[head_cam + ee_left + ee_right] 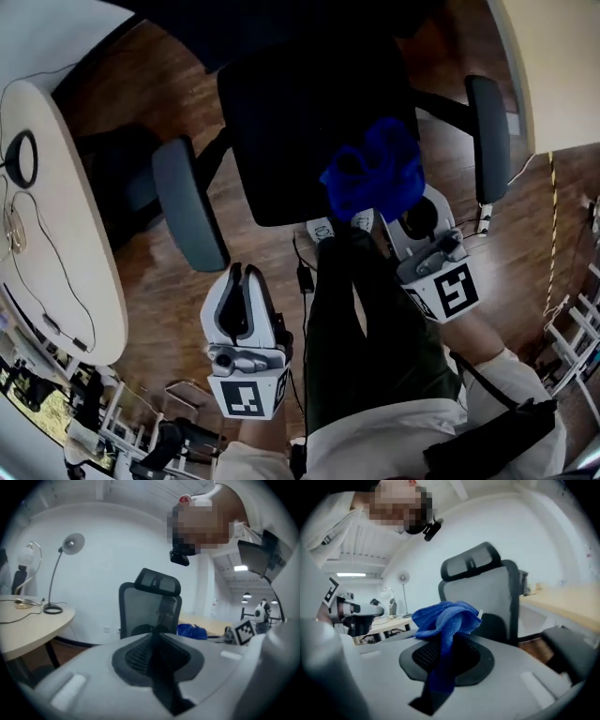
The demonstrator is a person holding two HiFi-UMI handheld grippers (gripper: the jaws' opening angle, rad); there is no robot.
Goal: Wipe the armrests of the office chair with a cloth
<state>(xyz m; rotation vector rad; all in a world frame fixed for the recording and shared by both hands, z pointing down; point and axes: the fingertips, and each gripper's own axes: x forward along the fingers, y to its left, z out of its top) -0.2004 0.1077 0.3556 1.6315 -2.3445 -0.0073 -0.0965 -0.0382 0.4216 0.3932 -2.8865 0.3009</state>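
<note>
The office chair has a black seat, a grey left armrest and a grey right armrest. Its mesh backrest faces both gripper views. A blue cloth hangs bunched over the seat's front right part, pinched in my right gripper. The cloth drapes out of the shut jaws of that gripper. My left gripper is shut and empty, below the left armrest and apart from it. In its own view the left gripper holds nothing, and the cloth shows to its right.
An oval beige table with cables and a desk lamp stands at the left. The person's dark-trousered leg is in front of the seat. A yellow cord and white racks lie at the right over the wooden floor.
</note>
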